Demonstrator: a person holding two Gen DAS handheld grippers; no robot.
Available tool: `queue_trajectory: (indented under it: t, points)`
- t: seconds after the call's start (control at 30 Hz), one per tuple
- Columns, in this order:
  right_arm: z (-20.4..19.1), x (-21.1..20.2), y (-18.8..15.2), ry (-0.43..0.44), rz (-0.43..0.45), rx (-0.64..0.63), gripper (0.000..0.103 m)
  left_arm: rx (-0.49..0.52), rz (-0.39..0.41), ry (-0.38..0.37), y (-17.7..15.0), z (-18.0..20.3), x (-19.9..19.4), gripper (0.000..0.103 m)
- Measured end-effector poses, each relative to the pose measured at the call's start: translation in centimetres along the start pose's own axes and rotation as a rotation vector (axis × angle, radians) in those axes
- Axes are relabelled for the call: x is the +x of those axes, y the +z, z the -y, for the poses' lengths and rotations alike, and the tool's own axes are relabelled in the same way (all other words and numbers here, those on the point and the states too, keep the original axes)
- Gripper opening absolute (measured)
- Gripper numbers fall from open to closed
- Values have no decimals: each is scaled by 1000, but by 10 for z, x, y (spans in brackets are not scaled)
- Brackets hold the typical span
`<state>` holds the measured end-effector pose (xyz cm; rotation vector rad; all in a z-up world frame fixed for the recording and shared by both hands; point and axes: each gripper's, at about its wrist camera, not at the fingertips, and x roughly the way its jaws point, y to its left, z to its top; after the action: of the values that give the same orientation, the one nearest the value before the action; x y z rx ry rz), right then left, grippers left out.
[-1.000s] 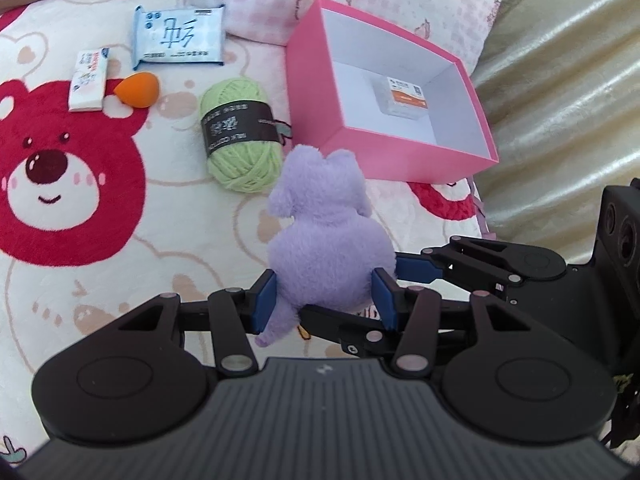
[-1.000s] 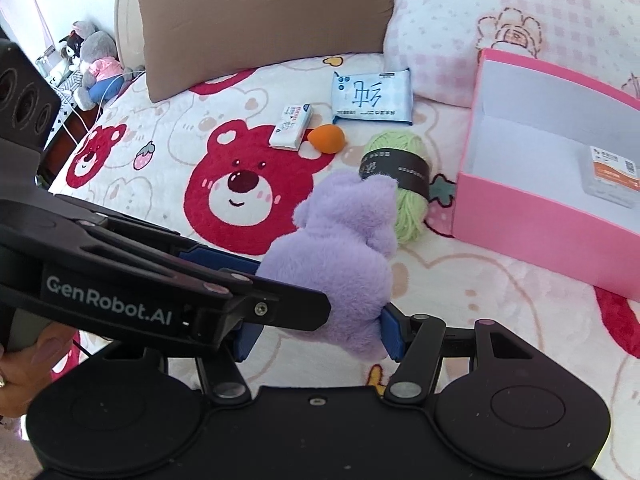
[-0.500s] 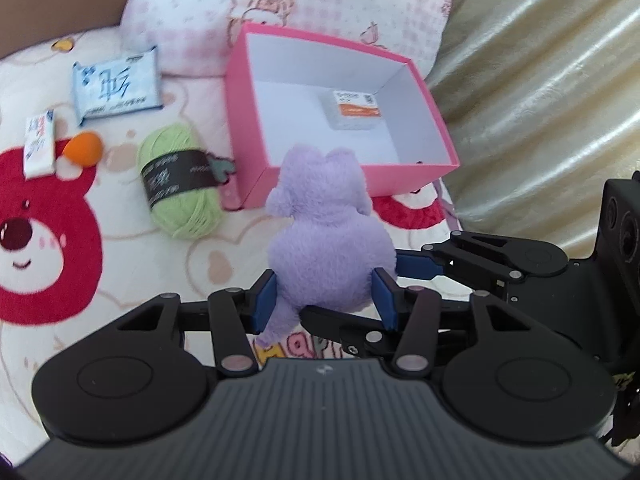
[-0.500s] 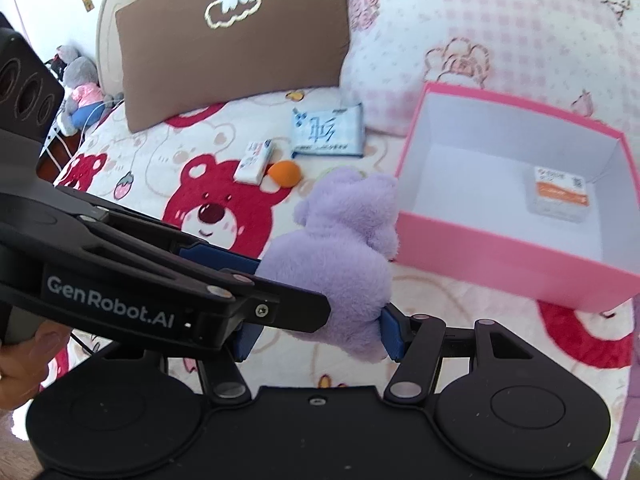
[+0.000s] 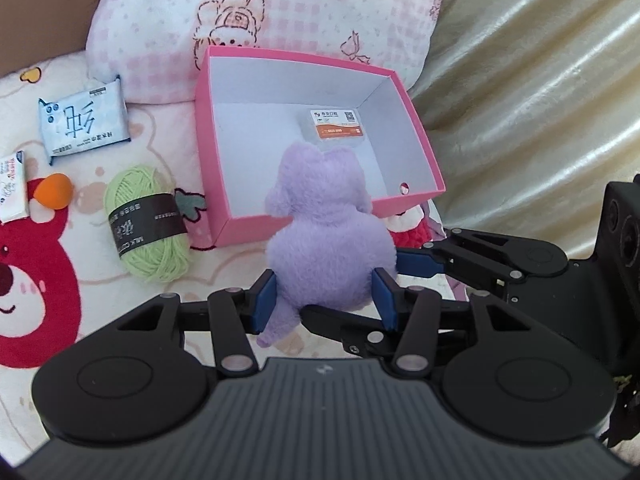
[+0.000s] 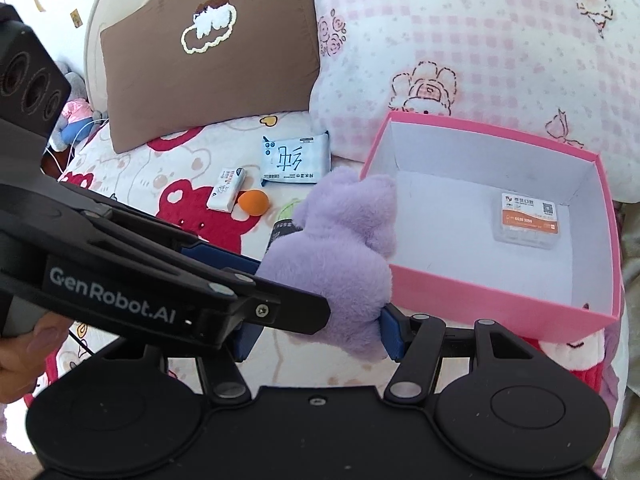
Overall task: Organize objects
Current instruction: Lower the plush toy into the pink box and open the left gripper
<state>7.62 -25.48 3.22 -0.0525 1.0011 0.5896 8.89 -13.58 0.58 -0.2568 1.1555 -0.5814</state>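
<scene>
A fluffy purple plush toy (image 5: pixel 328 232) hangs over the bed with both grippers shut on its lower body. My left gripper (image 5: pixel 326 304) presses its blue pads on either side, and the right gripper's blue finger (image 5: pixel 416 264) reaches in from the right. In the right wrist view my right gripper (image 6: pixel 316 332) clamps the plush toy (image 6: pixel 340 248) from below. The toy's head overlaps the near wall of the open pink box (image 5: pixel 208 140), which holds a small clear case with an orange label (image 5: pixel 334 128). Both show in the right wrist view too: the pink box (image 6: pixel 480 284) and the case (image 6: pixel 528 220).
On the bear-print blanket left of the box lie a green yarn ball (image 5: pixel 146 224), a blue tissue pack (image 5: pixel 82 120), an orange sponge (image 5: pixel 54 196) and a small white pack (image 5: pixel 12 184). A pink checked pillow (image 6: pixel 480 40) and a brown pillow (image 6: pixel 212 52) stand behind. A curtain (image 5: pixel 540 100) hangs right.
Both grippers have carried the plush toy up and toward the pink box. Its head, earlier short of the box, now covers the near wall.
</scene>
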Motion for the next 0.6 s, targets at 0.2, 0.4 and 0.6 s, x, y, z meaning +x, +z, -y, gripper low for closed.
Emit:
queue_trajectory:
  t: [0.2, 0.4, 0.6]
  points:
    - [28, 9, 16, 10, -9, -17, 64, -26, -2, -2, 26, 2, 20, 49]
    - [58, 22, 37, 2, -10, -43, 63, -22, 0, 19, 56, 8, 46, 50]
    - [87, 50, 49, 24, -50, -49, 63, -50, -40, 47, 80, 2, 80, 49]
